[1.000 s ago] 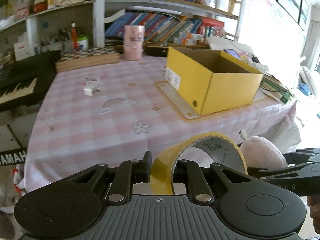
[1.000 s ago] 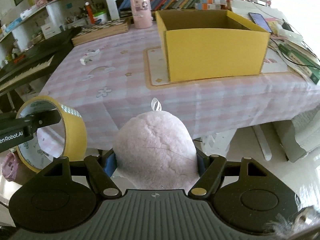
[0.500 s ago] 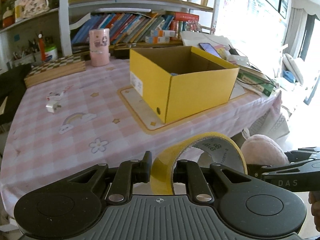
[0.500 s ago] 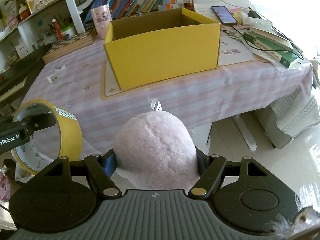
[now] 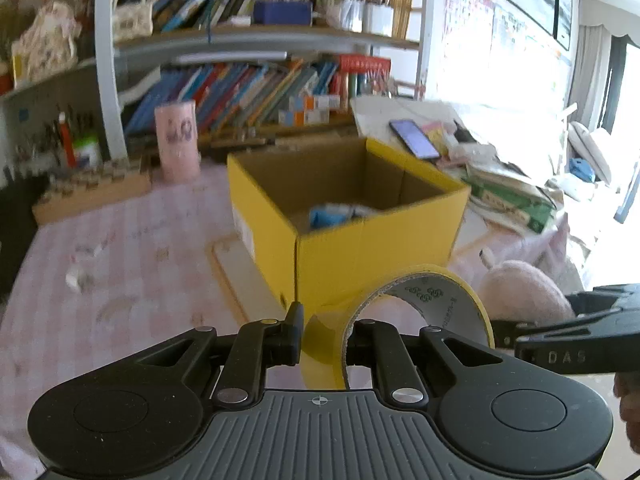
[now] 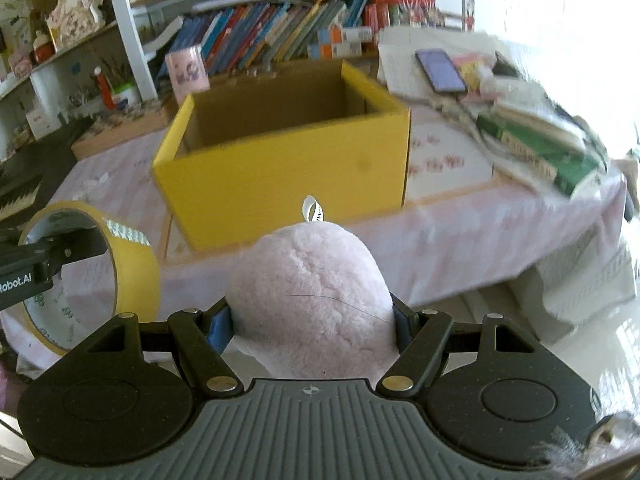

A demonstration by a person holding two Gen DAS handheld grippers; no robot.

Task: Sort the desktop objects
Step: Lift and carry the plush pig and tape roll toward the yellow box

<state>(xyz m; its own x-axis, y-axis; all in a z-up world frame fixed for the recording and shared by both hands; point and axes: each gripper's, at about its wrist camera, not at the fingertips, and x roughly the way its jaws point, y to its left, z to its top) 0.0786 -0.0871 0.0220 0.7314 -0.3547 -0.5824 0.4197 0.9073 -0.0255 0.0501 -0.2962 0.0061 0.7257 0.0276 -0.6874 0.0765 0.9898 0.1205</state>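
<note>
Two grippers sit nearest to us, each carrying something. Our left gripper [image 5: 323,332] has its jaws clenched on the wall of a roll of yellow tape [image 5: 416,312]: one finger presses the outer yellow face, the other reaches inside the ring. In the right wrist view that same roll [image 6: 132,268] hangs to the left of the plush toy, off the near edge of the surface. Our right gripper [image 6: 312,320] has its jaws grasping a pale pink plush toy [image 6: 308,292], which bulges up between the fingers and carries a small white loop tag [image 6: 313,210] on top. In the left wrist view the toy [image 5: 524,292] shows just right of the tape roll.

Beyond both loads stands a yellow cardboard box [image 6: 280,164], open at the top, on a pale mat [image 5: 236,268] laid over the surface [image 5: 132,280], which wears a pink checked cloth. Inside the box [image 5: 360,248] we see something blue and white [image 5: 332,214], blurred, low against the near wall. Left of the box a small white item [image 5: 80,276] lies on the cloth; we cannot tell what it is. Behind the box, to its left, a pink cylindrical container [image 5: 178,140] stands upright, with a low wooden block [image 5: 92,196] further left. Right of the box lie stacked books and papers [image 6: 536,136] with a phone [image 6: 440,70] on top. Farthest back, bookshelves [image 5: 256,84] hold rows of leaning books.
</note>
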